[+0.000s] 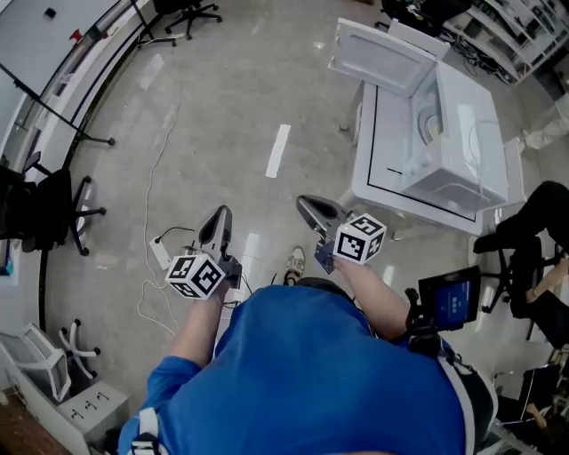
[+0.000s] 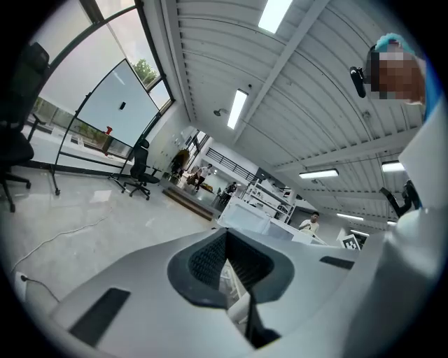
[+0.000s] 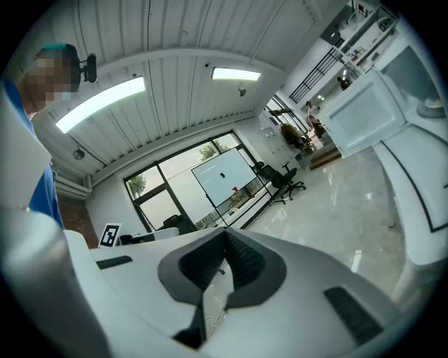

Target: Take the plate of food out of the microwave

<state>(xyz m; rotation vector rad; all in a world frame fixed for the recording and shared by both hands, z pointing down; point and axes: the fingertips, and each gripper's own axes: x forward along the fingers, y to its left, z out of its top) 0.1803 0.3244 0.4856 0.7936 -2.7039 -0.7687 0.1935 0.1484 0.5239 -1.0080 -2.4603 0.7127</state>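
Note:
The white microwave point(image 1: 458, 133) stands on a white table point(image 1: 378, 182) at the upper right, its door point(image 1: 382, 53) swung open. A pale round shape point(image 1: 433, 124) shows inside the opening; I cannot tell whether it is the plate. Both grippers hang over the bare floor, well short of the table. My left gripper point(image 1: 218, 218) is shut and holds nothing. My right gripper point(image 1: 308, 206) is also shut and empty, and is the nearer one to the table. In the left gripper view the left gripper point(image 2: 227, 245) points toward the microwave point(image 2: 245, 218). In the right gripper view the open door point(image 3: 364, 112) shows beyond the right gripper point(image 3: 224, 255).
A white cable and power strip point(image 1: 160, 253) lie on the floor by the left gripper. Black office chairs point(image 1: 49, 209) stand at the left, and another chair point(image 1: 191, 13) is at the top. A tablet point(image 1: 449, 298) is mounted at my right side. A seated person's leg point(image 1: 533, 218) is beside the table.

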